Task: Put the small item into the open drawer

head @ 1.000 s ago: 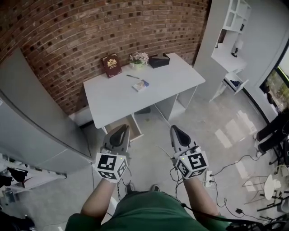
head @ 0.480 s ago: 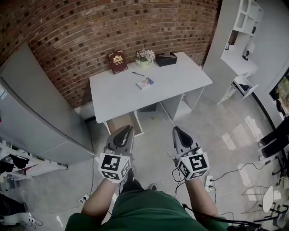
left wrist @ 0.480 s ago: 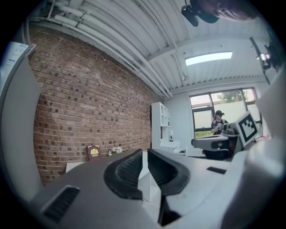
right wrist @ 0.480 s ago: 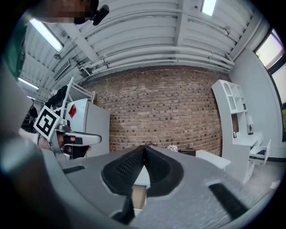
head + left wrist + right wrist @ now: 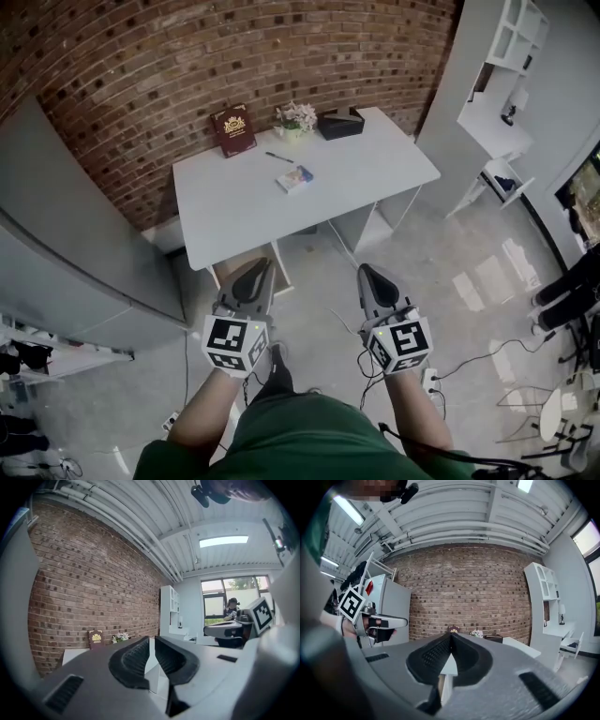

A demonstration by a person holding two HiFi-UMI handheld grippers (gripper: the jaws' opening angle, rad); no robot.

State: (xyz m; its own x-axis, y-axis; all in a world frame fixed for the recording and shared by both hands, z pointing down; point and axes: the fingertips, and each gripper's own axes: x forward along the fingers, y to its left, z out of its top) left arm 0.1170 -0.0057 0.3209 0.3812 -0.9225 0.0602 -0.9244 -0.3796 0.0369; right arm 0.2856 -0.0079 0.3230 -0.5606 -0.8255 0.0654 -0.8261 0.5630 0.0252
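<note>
Head view: both grippers are held out level in front of me and well short of the white desk (image 5: 234, 211), so I judge nothing has started yet. The left gripper (image 5: 253, 266) is empty, its jaws only a thin slit apart. The right gripper (image 5: 366, 270) is pinched fully closed on nothing. The small item (image 5: 294, 178), a flat pale packet, lies mid-desk, near a pen (image 5: 277, 157) and apart from the book (image 5: 233, 130), flowers (image 5: 295, 116) and black box (image 5: 335, 124) along the brick wall. The open drawer (image 5: 234, 265) sits low under the desk's front edge, partly hidden behind my left gripper. Risks as I see them: closed jaws reaching the packet would just shove it; flat stock may slip or get scraped against the top; I could nab the pen by mistake; a blind drop could miss the drawer; cables (image 5: 349, 328) on the floor could snag my feet.
</note>
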